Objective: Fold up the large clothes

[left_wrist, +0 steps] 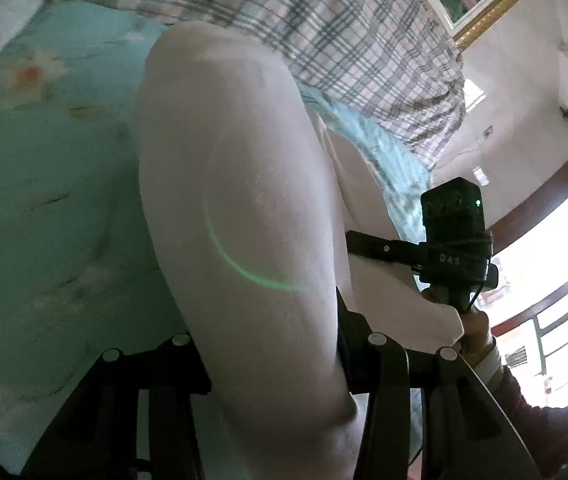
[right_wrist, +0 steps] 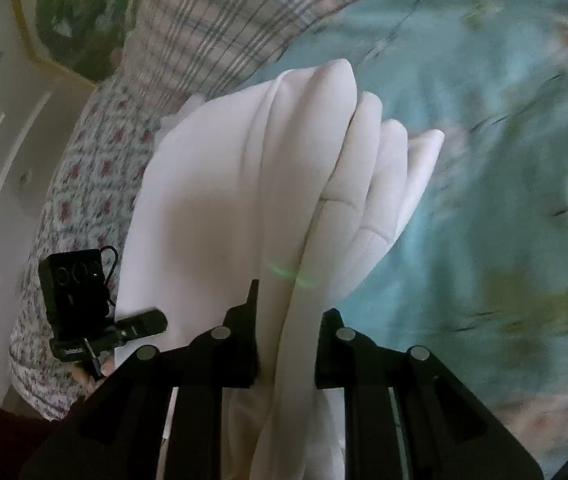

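White garment [right_wrist: 244, 208] is bunched in both your grippers, lifted over the teal floral bedsheet [right_wrist: 483, 200]. R gripper [right_wrist: 287, 344] is clamped on a thick roll of it, folds running long toward 12 o'clock from the fingers; L gripper [left_wrist: 276, 364] is pinched on another bunch, w/ cloth filling that view (fingertips hidden). Both hands equally near. Open sheet lies at 3 o'clock of the R gripper; plaid blanket [right_wrist: 212, 20] borders at 11, so lay it down on the teal side.
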`<state>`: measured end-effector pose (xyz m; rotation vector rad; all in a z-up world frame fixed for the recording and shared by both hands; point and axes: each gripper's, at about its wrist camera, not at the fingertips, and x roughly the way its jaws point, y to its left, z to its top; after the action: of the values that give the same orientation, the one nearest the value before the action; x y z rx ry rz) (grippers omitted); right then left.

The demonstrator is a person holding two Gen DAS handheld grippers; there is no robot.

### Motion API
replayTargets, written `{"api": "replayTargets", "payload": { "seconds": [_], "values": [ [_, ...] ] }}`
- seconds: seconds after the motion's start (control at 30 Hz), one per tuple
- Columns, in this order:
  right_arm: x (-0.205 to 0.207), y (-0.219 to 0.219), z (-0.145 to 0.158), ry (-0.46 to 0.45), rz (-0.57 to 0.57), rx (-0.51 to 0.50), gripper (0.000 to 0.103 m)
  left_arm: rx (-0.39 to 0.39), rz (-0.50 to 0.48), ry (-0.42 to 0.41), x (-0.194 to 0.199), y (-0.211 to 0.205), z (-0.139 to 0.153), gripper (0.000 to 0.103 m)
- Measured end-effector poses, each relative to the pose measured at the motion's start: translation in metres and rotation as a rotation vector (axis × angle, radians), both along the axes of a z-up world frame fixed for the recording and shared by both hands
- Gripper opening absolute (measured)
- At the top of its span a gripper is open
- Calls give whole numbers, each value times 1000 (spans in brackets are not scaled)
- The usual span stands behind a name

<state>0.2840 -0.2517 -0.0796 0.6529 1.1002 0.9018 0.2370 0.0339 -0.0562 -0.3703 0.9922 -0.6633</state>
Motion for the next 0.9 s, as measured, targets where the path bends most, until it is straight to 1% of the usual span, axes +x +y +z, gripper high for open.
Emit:
{"api": "replayTargets", "payload": {
  "seconds": [0.07,0.13,0.2,0.23,0.3,0.33,0.37,0.43,0.5,0.53,0.57,0.67,0.73,0.77,0.83,0.9],
  "values": [
    [-5,18,-3,6,21,10,19,5,20,8,-12,28,-5,45],
    [-10,31,-9,14,32,-3,19,20,39,30,-17,43,-18,46],
    [-13,38,-18,25,23,-40,20,56,61,58,-18,47,-37,51],
    [-15,37,-24,40,9,-38,20,60,71,60,-18,46,-41,53],
    [-17,31,-30,66,-15,-19,22,26,99,66,-18,52,-49,58],
    [-18,29,-30,69,-22,-19,27,16,107,70,-16,51,-50,59],
    [-19,28,-30,70,-34,-32,31,11,119,74,-16,51,-51,61],
    [-22,27,-25,59,-49,-65,33,22,138,74,-18,49,-51,63],
    [-25,24,-18,47,-68,-101,36,44,149,68,-24,49,-45,63],
    [-28,21,-12,33,-87,-130,41,60,158,59,-29,51,-40,63],
    [-29,17,-8,21,-99,-144,42,72,167,47,-32,49,-36,63],
    [-38,0,13,-45,-166,-183,42,90,203,-9,-49,59,-19,63],
    [-45,-8,26,-90,-184,-168,42,74,223,-63,-60,67,-4,63],
    [-47,-7,32,-104,-177,-158,42,52,223,-93,-64,70,4,63],
    [-46,2,35,-101,-147,-149,42,22,207,-125,-66,71,13,63],
    [-43,9,29,-81,-132,-165,42,35,196,-138,-61,64,16,63]
  ]
}}
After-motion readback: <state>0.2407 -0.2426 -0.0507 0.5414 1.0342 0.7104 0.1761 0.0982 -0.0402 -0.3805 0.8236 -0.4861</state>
